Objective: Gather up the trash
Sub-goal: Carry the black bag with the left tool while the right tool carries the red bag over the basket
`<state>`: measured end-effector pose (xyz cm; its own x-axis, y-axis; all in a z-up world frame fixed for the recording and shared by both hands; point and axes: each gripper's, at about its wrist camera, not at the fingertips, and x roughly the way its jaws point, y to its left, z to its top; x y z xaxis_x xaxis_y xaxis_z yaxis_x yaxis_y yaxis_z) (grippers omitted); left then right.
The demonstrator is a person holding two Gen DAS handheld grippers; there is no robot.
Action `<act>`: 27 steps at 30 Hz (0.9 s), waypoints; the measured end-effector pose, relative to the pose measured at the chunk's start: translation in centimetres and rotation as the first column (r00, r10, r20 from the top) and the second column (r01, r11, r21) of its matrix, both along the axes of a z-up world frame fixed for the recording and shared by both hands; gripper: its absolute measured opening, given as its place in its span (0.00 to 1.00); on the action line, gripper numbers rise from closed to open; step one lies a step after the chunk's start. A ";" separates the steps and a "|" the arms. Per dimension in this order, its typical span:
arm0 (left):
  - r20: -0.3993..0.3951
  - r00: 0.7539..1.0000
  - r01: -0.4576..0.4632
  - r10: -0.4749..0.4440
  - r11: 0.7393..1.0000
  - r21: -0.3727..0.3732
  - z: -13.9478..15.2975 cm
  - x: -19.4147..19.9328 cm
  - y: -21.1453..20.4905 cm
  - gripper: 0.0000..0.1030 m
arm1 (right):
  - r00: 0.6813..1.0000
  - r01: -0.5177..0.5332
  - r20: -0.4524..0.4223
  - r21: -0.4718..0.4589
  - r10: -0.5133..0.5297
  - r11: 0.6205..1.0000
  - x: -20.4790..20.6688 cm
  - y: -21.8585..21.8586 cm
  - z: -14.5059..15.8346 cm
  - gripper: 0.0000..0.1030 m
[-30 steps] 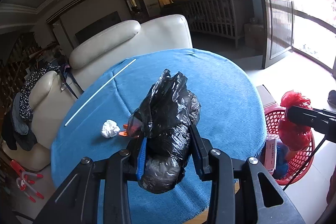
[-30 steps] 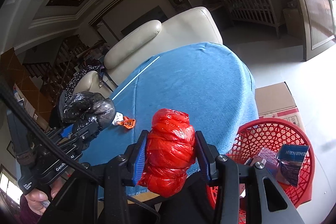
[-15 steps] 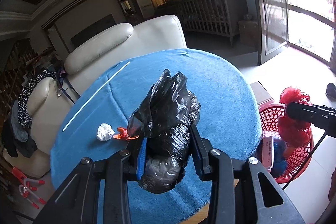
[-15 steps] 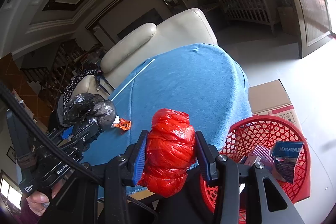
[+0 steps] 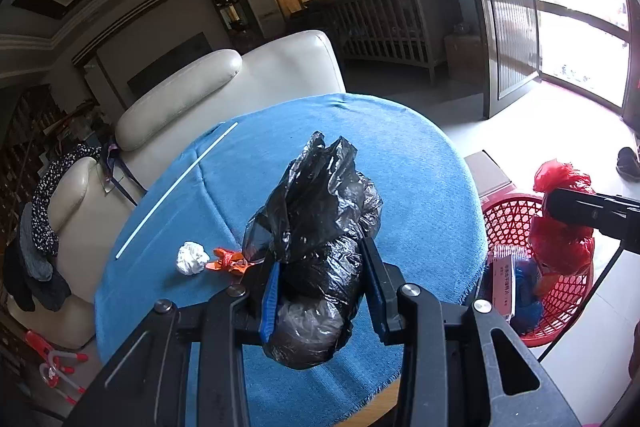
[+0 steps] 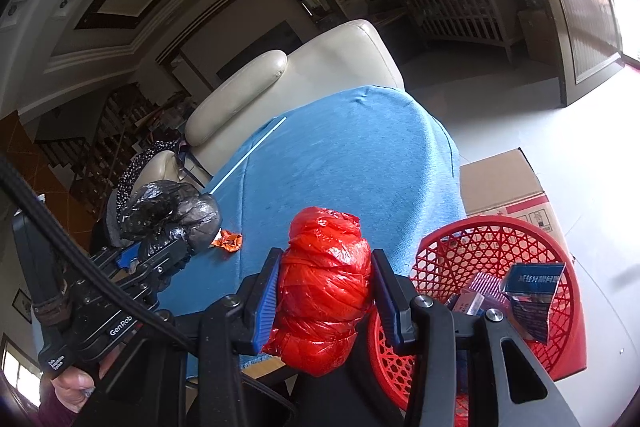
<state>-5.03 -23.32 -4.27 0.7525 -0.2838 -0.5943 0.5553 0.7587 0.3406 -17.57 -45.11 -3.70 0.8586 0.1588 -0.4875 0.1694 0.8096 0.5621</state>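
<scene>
Above the blue-clothed table, left gripper clamps a black trash bag. Right gripper clamps a red trash bag beside the red basket. White paper wad and orange scrap lie on the cloth.

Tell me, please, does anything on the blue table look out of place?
Yes: a crumpled white paper and an orange wrapper lie loose on the blue tablecloth, plus a long white stick. Nothing looks spilled or damaged.
</scene>
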 end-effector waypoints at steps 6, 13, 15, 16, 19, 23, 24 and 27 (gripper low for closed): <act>0.002 1.000 0.013 -0.013 1.000 0.007 -0.1 -0.3 -0.4 0.38 | 1.000 0.011 0.000 0.005 -0.011 1.000 -0.4 -0.4 -0.1 0.45; 0.005 1.000 0.026 -0.026 1.000 0.015 -0.3 -0.7 -0.8 0.38 | 1.000 0.022 0.002 0.009 -0.022 1.000 -0.9 -0.7 -0.1 0.45; 0.006 1.000 0.030 -0.030 0.999 0.017 -0.3 -0.8 -0.9 0.38 | 1.000 0.024 0.003 0.008 -0.024 1.000 -1.0 -0.8 -0.1 0.45; 0.005 0.999 0.031 -0.031 0.999 0.016 -0.3 -0.8 -1.0 0.38 | 1.000 0.025 0.003 0.011 -0.025 1.000 -1.0 -0.8 -0.1 0.45; 0.008 0.999 0.037 -0.037 0.999 0.019 -0.3 -0.9 -1.1 0.38 | 1.000 0.029 0.003 0.009 -0.029 1.000 -1.2 -0.8 0.0 0.45; 0.008 0.999 0.047 -0.047 0.999 0.021 -0.3 -1.1 -1.3 0.38 | 0.999 0.033 0.004 0.009 -0.033 0.999 -1.3 -0.9 0.0 0.45; 0.009 0.999 0.050 -0.050 0.998 0.024 -0.3 -1.1 -1.4 0.38 | 0.999 0.034 0.004 0.009 -0.034 0.999 -1.4 -0.9 0.0 0.45; 0.008 0.998 0.058 -0.058 0.998 0.029 -0.4 -1.3 -1.7 0.38 | 0.999 0.038 0.003 0.009 -0.038 0.999 -1.6 -0.9 0.0 0.45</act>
<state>-6.32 -24.99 -4.66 0.7407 -0.3100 -0.5960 0.5946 0.7154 0.3669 -19.14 -46.06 -3.72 0.8654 0.1306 -0.4837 0.1983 0.7974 0.5700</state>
